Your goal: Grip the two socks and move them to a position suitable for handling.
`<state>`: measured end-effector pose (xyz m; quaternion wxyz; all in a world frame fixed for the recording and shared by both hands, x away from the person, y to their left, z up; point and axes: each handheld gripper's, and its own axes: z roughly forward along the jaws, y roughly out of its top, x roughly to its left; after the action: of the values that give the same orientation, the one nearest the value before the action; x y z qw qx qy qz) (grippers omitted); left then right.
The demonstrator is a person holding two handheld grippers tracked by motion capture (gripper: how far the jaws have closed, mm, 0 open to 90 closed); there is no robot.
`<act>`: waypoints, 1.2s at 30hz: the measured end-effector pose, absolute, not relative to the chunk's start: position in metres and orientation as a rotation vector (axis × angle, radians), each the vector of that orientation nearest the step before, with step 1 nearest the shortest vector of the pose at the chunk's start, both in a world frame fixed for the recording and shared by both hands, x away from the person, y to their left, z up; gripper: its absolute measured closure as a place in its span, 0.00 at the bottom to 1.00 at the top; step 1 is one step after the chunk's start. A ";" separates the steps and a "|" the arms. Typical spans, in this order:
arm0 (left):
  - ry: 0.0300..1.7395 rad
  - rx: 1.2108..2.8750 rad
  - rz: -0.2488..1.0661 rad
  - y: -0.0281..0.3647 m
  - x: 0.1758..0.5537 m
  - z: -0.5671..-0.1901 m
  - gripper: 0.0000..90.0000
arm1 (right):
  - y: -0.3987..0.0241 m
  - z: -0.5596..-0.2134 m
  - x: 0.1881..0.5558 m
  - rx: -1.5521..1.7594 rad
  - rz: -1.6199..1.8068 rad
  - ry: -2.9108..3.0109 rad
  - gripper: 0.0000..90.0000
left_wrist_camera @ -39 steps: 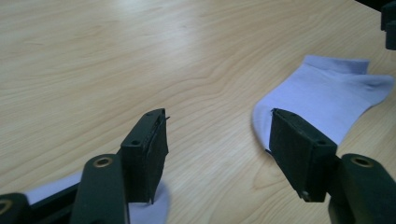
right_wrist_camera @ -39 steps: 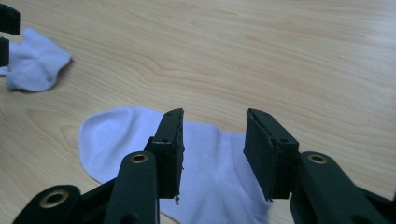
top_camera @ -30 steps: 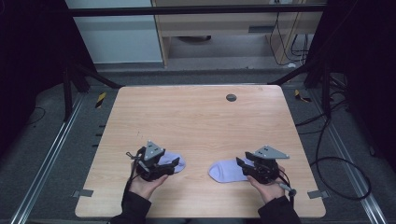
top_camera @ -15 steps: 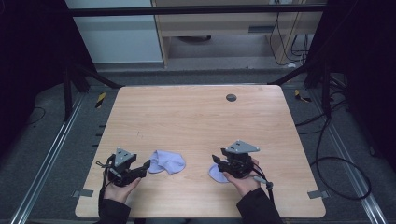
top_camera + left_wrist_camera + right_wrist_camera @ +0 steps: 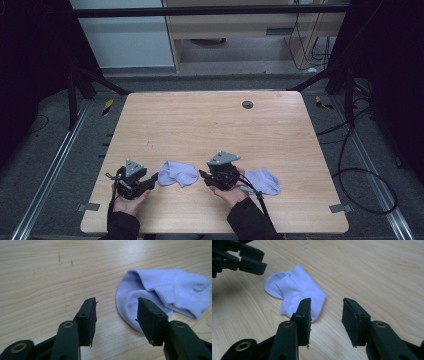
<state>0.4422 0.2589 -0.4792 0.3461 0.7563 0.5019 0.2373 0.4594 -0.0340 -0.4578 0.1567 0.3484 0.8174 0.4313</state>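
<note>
On the wooden bench [image 5: 210, 125] two pale lilac socks lay near the person's edge. The left sock [image 5: 178, 173] rested between the two grippers, flat and a little folded, and the right sock [image 5: 262, 181] lay just to the right of the right hand, partly behind it in the high view. The left gripper [image 5: 154, 177] was low over the bench and pointed toward the left sock, with its tips just at the edge of the cloth. In the left gripper view its jaws had just been closing and stood at a middle width; the left sock [image 5: 165, 293] lay beyond them, one jaw stood in front of the sock's rounded edge, the other was over bare wood, and no cloth was pressed between them. The right gripper [image 5: 204, 176] pointed to the left, toward the same sock, and it was close to the sock but apart from it. Its jaws also had just been closing a little and stood at a middle width over bare wood, with nothing between them. In the right gripper view the left sock [image 5: 297, 293] lay ahead of the jaws, and the left gripper [image 5: 242, 258] showed behind it in the upper left corner.
</note>
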 end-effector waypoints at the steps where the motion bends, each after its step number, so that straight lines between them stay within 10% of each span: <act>1: 1.303 1.958 0.616 0.258 0.443 -0.480 0.56 | -0.029 -0.460 0.460 0.989 1.228 2.353 0.66; 36: 1.298 2.044 0.499 0.244 0.450 -0.489 0.97 | 0.035 -0.493 0.463 0.961 1.201 2.520 0.97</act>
<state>0.4504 0.2435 -0.4886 0.3283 0.7810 0.4960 0.1906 0.4626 0.0348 -0.4932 0.0943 0.3242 0.8498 0.4048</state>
